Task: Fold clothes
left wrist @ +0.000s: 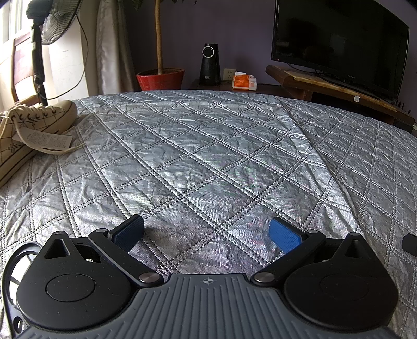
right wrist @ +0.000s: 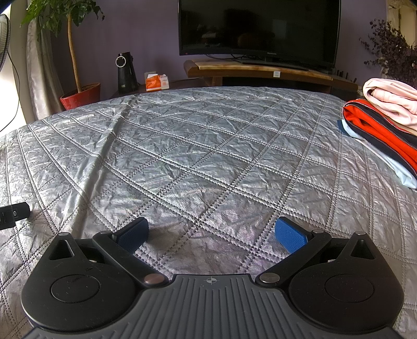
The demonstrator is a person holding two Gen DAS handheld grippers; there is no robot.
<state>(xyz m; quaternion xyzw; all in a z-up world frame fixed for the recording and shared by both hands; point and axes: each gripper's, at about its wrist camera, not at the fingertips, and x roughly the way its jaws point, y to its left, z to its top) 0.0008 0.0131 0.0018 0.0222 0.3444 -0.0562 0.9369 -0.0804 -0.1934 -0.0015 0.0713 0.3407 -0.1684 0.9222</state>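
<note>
A stack of folded clothes (right wrist: pixel 385 122) lies at the bed's right edge in the right wrist view: a pale pink garment (right wrist: pixel 391 100) on top, an orange and navy zipped jacket (right wrist: pixel 375 130) under it, a light blue piece (right wrist: pixel 391 167) at the bottom. My right gripper (right wrist: pixel 211 234) hovers low over the silver quilt (right wrist: pixel 208 146), open, with nothing between its blue pads, well left of the stack. My left gripper (left wrist: pixel 207 233) is also open and empty over the quilt (left wrist: pixel 208 156). No clothes show in the left wrist view.
A cream sneaker (left wrist: pixel 31 130) with a paper tag lies on the bed's left side. Beyond the bed stand a TV (right wrist: pixel 260 28) on a wooden stand, a black speaker (right wrist: pixel 126 73), an orange tissue box (right wrist: pixel 156 82), a red plant pot (right wrist: pixel 82 95) and a fan (left wrist: pixel 49 23).
</note>
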